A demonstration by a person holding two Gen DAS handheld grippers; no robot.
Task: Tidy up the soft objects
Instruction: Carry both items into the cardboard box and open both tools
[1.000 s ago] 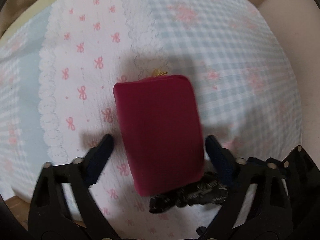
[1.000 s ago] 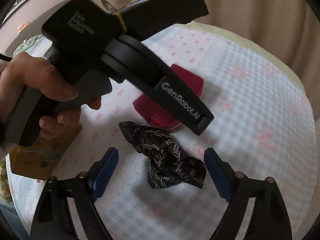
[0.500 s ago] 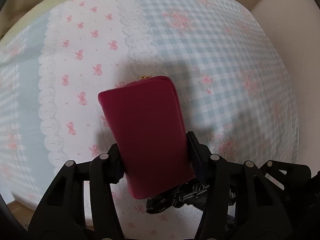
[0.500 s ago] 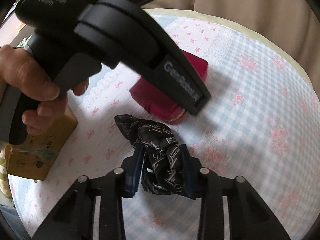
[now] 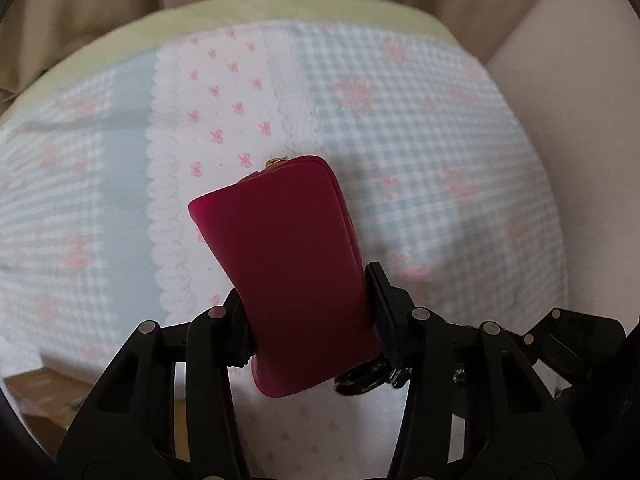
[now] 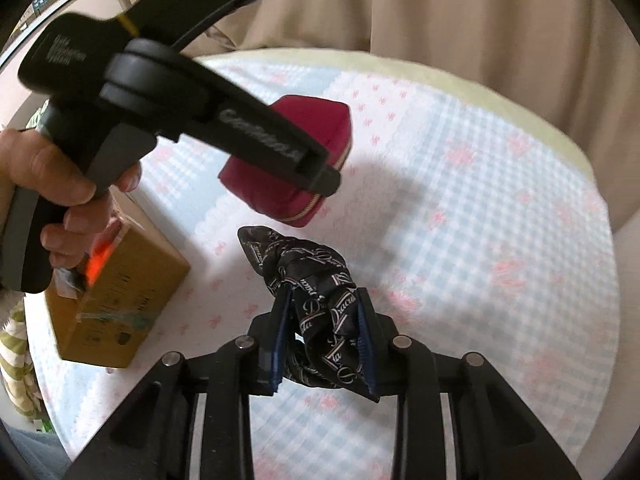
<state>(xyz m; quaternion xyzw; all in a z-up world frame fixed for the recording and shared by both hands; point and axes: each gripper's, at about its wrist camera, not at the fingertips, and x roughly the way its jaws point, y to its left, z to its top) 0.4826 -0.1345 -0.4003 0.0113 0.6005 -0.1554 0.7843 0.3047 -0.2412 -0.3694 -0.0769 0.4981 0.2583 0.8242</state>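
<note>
Right wrist view: two tongs closing, left tongs (image 6: 320,176) on one red pouch (image 6: 288,152), right tongs (image 6: 322,336) on one black scarf (image 6: 316,288).

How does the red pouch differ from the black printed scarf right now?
The red pouch is plain, boxy and zippered; the black scarf is printed with white lettering and crumpled. The left tongs clamp the pouch; the right tongs pinch the scarf. Both are soft and held above the checked cloth.
</note>
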